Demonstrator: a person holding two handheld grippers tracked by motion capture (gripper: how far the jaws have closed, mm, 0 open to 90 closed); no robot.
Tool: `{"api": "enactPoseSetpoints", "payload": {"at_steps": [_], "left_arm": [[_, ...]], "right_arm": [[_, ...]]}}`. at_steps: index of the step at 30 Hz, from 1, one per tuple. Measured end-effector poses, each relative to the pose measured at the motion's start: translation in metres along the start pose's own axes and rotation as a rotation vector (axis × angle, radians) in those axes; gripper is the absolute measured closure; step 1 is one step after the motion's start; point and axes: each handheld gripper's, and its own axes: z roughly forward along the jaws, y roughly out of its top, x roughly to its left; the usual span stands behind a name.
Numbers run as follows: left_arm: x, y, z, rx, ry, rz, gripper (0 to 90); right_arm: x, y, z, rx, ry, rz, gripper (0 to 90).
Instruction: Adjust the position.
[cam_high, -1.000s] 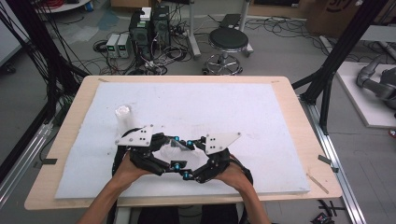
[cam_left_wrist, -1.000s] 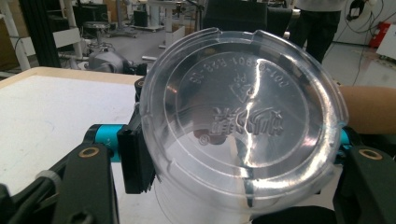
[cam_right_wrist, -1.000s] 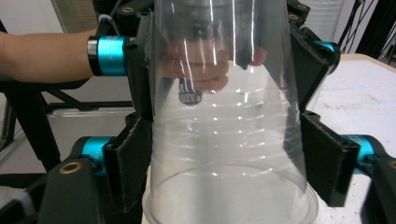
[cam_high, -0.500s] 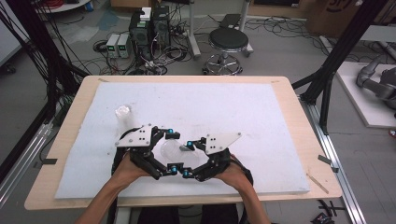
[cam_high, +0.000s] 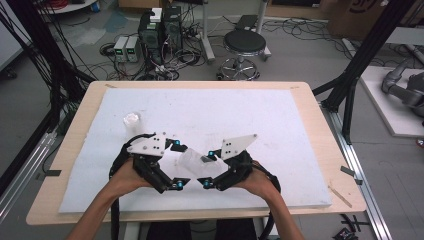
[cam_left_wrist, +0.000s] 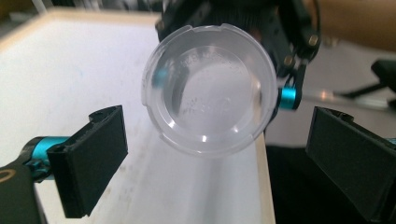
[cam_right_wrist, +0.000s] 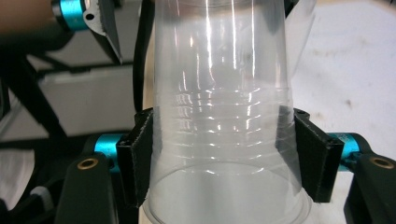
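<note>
Left hand-held gripper has just sprung wide, letting go of the cup; right hand-held gripper has closed and clamps it, sideways, just above the tabletop.

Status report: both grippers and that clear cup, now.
Right gripper clamped on clear plastic cup, held sideways. Left gripper jaws just opened, standing clear of the cup's base. Second small cup sits apart. Nothing in the way.

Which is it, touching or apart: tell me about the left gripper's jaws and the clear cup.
Apart. In the left gripper view, the left gripper stands open, both black pads wide of the clear cup, with table showing between. The right gripper clamps the cup's sides.
</note>
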Motion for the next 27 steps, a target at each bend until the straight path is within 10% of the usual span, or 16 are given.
{"api": "enactPoseSetpoints", "payload": {"at_steps": [10,16,27], "left_arm": [[0.005,0.023,0.012,0.341,-0.05,0.027,9.8],[0.003,0.025,0.018,0.388,-0.059,0.028,10.1],[0.003,0.028,0.029,0.427,-0.094,0.05,19.3]], "right_arm": [[0.006,0.03,-0.003,0.276,0.033,-0.074,32.3],[0.007,0.039,-0.001,0.415,0.036,-0.099,32.2],[0.007,0.041,0.001,0.447,0.029,-0.1,32.2]]}}
